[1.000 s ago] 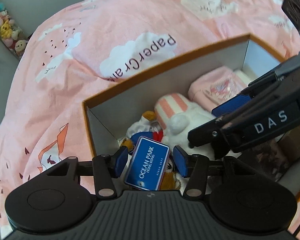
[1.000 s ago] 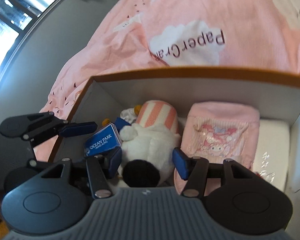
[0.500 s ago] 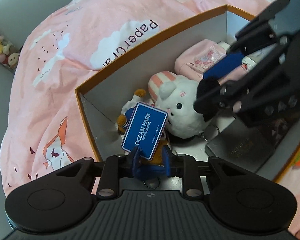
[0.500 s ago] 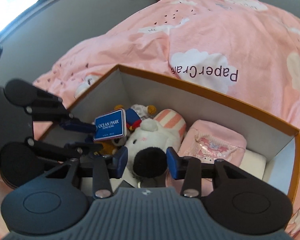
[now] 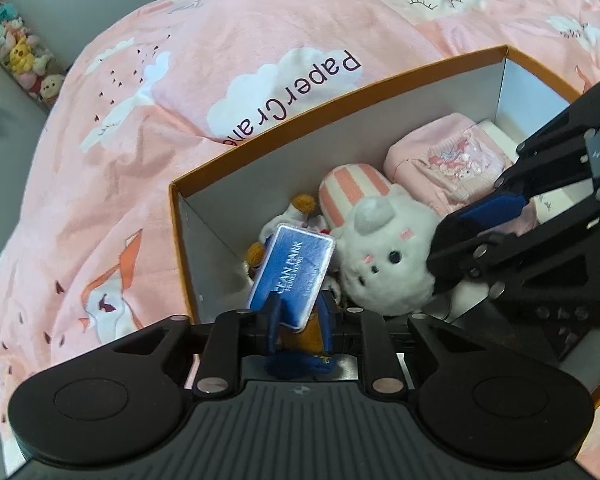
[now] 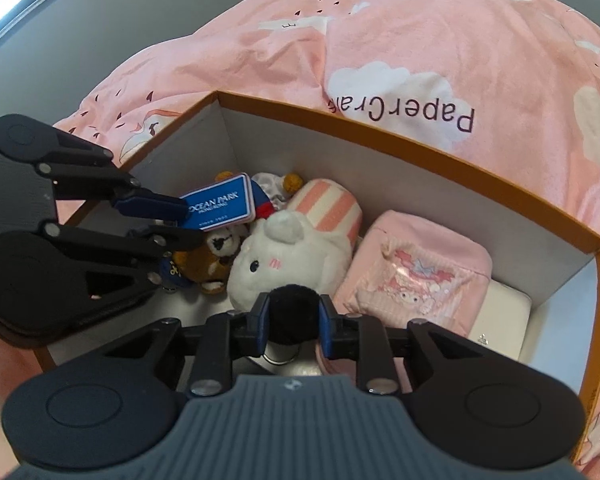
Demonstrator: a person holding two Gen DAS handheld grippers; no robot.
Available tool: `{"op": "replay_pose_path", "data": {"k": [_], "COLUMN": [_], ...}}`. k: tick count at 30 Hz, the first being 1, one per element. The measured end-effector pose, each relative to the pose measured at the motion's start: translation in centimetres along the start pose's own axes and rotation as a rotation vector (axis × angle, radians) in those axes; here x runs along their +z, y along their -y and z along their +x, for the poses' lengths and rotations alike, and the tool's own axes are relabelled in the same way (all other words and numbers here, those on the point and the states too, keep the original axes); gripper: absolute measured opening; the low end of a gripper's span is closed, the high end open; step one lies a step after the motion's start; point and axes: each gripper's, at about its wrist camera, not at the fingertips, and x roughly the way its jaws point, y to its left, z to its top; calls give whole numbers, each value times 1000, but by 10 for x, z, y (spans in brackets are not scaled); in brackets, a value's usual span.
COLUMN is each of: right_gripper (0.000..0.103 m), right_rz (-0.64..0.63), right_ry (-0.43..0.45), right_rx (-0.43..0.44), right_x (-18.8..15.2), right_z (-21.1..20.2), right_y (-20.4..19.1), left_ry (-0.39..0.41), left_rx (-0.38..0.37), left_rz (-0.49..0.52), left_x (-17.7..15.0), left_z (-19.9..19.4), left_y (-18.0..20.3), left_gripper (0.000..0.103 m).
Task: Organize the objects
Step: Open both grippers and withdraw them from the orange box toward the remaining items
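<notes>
An orange-rimmed cardboard box (image 5: 340, 100) sits on the bed and holds soft toys. My left gripper (image 5: 300, 320) is shut on a small brown bear plush in blue clothes (image 5: 300, 344) with a blue Ocean Park tag (image 5: 294, 276); it also shows in the right wrist view (image 6: 212, 256). My right gripper (image 6: 294, 322) is shut on the black pom-pom (image 6: 294, 308) of a white bunny plush (image 6: 280, 268), which also shows in the left wrist view (image 5: 388, 264). Both toys are inside the box, near its left end.
A pink-striped plush part (image 6: 332, 204), a pink pouch (image 6: 420, 280) and a white pad (image 6: 504, 312) lie in the box. A dark book (image 5: 568, 336) is at its near side. The pink cloud duvet (image 5: 260, 60) surrounds the box. Small plush toys (image 5: 16, 52) line a far shelf.
Both grippers have shut: the left on the bear plush, the right on the bunny's black pom-pom. Both have drawn back and up, and the toys have shifted with them.
</notes>
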Motion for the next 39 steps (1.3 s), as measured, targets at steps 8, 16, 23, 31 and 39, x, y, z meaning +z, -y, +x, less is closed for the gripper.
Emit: {"op": "replay_pose_path", "data": {"k": [8,16,23,31,39], "right_gripper": [35,53,67,85,89], "right_rz": [21,59,105,203,325], "right_ry": [43,249,431,504,515], "right_rx": [-4,-20,-122,-271,-347], "right_x": [-9,-39,-93,-172,-218], "right_z": [-20,-96,-158,-188,-179], "right_y": [0,-18,-32,-37,-32], "left_ry": [103,377,574,635,594], "left_rx": [-48,-41,-128,-134,-184], "left_rz": [-90,-245,-333,-270,-256], "left_x": [-12,-34,-67,-97,-123], "left_z": [-22,-98,-148,-155,-138], "left_y": [-7,13,51,99,124], "left_gripper": [25,25,26,27,31]}}
